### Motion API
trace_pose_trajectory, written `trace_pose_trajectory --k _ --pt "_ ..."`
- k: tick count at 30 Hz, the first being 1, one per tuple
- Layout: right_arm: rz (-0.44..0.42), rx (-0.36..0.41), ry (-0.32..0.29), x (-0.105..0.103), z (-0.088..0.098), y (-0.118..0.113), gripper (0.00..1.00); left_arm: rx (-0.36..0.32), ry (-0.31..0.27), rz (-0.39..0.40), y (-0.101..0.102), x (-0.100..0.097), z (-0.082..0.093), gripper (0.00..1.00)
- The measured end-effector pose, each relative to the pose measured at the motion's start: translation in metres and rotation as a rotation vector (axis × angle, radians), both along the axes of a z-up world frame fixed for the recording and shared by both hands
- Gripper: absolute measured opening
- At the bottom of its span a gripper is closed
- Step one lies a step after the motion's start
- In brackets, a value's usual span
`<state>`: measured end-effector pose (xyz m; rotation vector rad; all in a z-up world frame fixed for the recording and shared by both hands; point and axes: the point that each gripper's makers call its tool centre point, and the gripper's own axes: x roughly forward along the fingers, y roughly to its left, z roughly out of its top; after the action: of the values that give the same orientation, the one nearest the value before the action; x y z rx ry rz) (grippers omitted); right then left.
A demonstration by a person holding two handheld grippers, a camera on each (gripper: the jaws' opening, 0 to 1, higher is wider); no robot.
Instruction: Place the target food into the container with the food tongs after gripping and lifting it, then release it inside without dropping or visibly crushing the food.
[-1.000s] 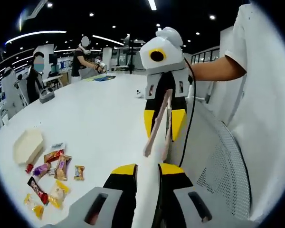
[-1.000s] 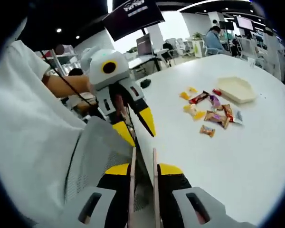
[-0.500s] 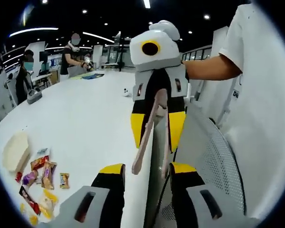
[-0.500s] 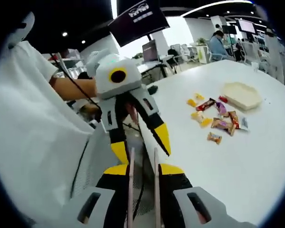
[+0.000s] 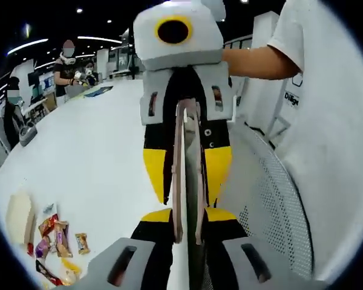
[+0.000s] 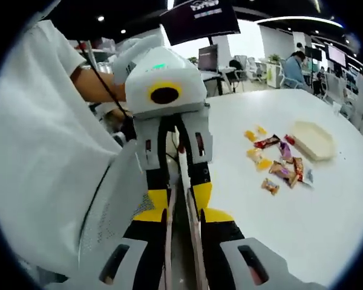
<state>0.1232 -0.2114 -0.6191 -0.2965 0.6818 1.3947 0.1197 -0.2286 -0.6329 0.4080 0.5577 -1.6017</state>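
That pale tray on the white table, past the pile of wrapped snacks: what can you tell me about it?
The tray is a shallow, cream-coloured dish with angled, many-sided edges and a raised rim, probably plastic. It looks empty and sits flat on the white table, just beyond the scattered wrapped snacks. Neither gripper is near it. In the left gripper view it appears edge-on.

The white table [image 6: 327, 205] is lying open between the grippers and the snack packets [image 6: 277, 162]. The container [image 6: 313, 139] is sitting just beyond the packets. The mesh chair back [image 5: 278, 205] is crowding the table's near edge.
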Motion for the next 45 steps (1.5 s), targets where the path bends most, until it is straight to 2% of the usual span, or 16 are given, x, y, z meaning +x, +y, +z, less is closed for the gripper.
trace_pose_trajectory --k 3,5,7,11,12,15,17,19,21,24,28,30,37,40,41,45 --pt "-0.039 0.071 0.047 0.002 0.008 -0.001 0.24 -0.045 0.046 0.016 -0.002 -0.001 0.008 0.14" --pt "-0.079 0.128 0.079 0.007 0.012 -0.006 0.26 -0.09 0.043 0.026 -0.003 0.001 0.015 0.14" --pt "-0.084 0.151 0.092 0.006 0.015 -0.009 0.26 -0.096 0.058 0.031 -0.001 0.001 0.016 0.14" --pt "-0.158 0.258 0.198 0.007 0.024 -0.023 0.24 -0.155 0.07 0.056 0.004 0.006 0.026 0.15" --pt "-0.181 0.279 0.212 0.009 0.024 -0.025 0.24 -0.199 0.083 0.073 0.003 0.008 0.032 0.15" --pt "-0.214 0.4 0.265 0.004 0.036 -0.021 0.23 -0.244 0.138 0.078 0.003 0.006 0.041 0.15" --pt "-0.241 0.513 0.269 0.008 0.05 -0.015 0.22 -0.251 0.139 0.08 0.003 0.006 0.04 0.16" --pt "-0.297 0.649 0.346 0.015 0.066 -0.018 0.2 -0.31 0.186 0.105 0.0 0.006 0.046 0.15" --pt "-0.304 0.691 0.375 0.017 0.071 -0.019 0.2 -0.339 0.213 0.113 -0.001 0.006 0.051 0.15" --pt "-0.333 0.721 0.352 0.021 0.074 -0.019 0.2 -0.372 0.234 0.131 0.0 0.008 0.056 0.15" --pt "-0.363 0.801 0.396 0.025 0.083 -0.013 0.2 -0.445 0.277 0.171 -0.004 0.011 0.064 0.14" --pt "-0.362 0.8 0.384 0.024 0.084 -0.007 0.2 -0.486 0.304 0.193 -0.006 0.012 0.068 0.14" --pt "-0.396 0.789 0.432 0.027 0.078 -0.004 0.2 -0.482 0.286 0.214 -0.006 0.018 0.069 0.16" --pt "-0.381 0.72 0.404 0.021 0.069 0.003 0.21 -0.484 0.292 0.211 -0.009 0.019 0.069 0.15" --pt "-0.398 0.734 0.373 0.026 0.072 0.005 0.21 -0.476 0.29 0.214 -0.012 0.019 0.065 0.15" --pt "-0.397 0.725 0.371 0.028 0.072 0.01 0.21 -0.458 0.31 0.211 -0.016 0.016 0.059 0.16"
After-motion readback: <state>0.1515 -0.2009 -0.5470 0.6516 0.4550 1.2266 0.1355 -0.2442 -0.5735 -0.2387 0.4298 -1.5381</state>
